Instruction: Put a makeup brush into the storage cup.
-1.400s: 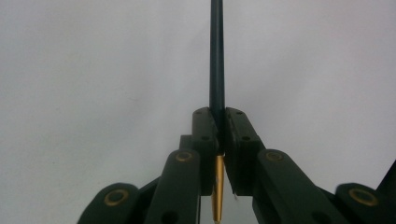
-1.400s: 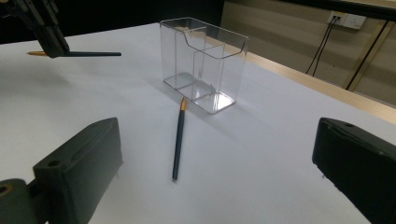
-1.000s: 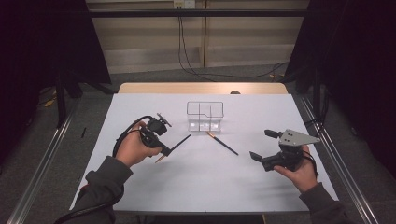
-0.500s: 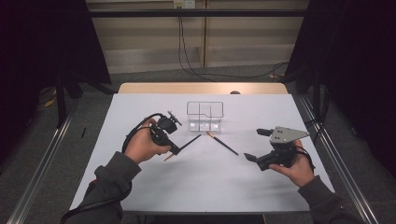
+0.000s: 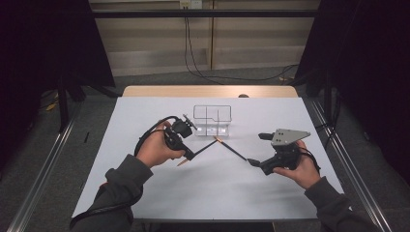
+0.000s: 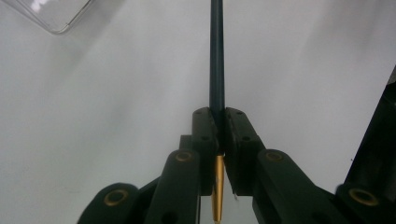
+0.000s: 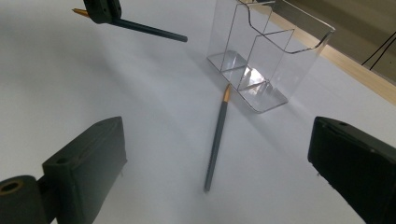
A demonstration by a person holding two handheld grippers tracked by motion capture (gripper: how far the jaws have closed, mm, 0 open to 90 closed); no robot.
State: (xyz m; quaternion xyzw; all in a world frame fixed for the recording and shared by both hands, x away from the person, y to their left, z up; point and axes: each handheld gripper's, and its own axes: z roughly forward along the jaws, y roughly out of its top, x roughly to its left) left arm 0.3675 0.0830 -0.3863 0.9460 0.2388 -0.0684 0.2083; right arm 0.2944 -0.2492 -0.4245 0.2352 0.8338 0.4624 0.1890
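My left gripper (image 5: 187, 154) is shut on a dark pencil (image 5: 203, 147) near its gold end, and the shaft points toward the right. In the left gripper view the jaws (image 6: 218, 116) pinch that pencil (image 6: 216, 65) just above the white table. A second dark pencil (image 5: 232, 150) with a gold end lies flat on the table, its gold end close to the clear compartmented holder (image 5: 212, 121). My right gripper (image 5: 257, 149) is open, at the near end of this lying pencil (image 7: 215, 140), which lies between the wide-apart jaws. The holder (image 7: 261, 46) stands just beyond.
The white table sheet (image 5: 208, 193) has a wooden strip (image 5: 208, 91) along its far edge. Dark curtains and metal rails flank both sides. In the right gripper view the left gripper (image 7: 105, 11) with its pencil (image 7: 149, 29) is at the upper left.
The left gripper has carried its pencil to the right, closer to the holder. The right gripper has moved left toward the lying pencil, which has not moved.
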